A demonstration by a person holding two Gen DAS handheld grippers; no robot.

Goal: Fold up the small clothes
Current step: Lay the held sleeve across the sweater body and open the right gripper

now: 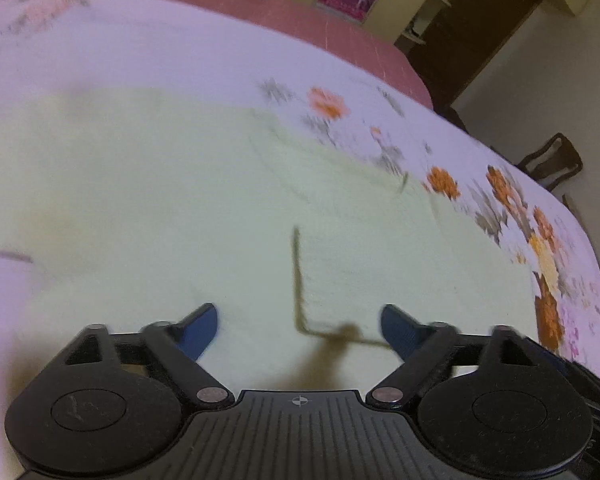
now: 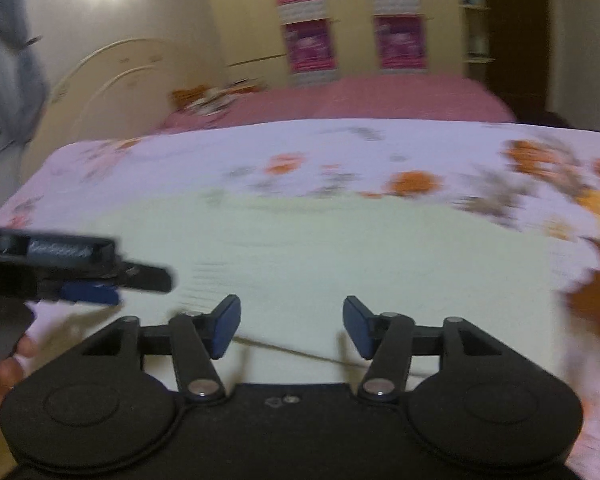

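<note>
Two open claws, left claw [image 1: 298, 326] and right claw [image 2: 292, 326], hover over pale garment [image 1: 160, 200].

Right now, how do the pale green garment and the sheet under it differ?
The garment is plain pale green; the sheet is white with orange flowers. The garment covers only the near part of the bed; the sheet runs past it on every visible side. The garment shows folded edges; the sheet does not. Both lie flat.

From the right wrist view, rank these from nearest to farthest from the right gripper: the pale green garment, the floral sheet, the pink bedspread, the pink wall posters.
1. Pale green garment, directly beneath the right gripper.
2. Floral sheet, under and beyond the garment.
3. Pink bedspread, behind the sheet.
4. Pink wall posters, on the far cupboard.
</note>
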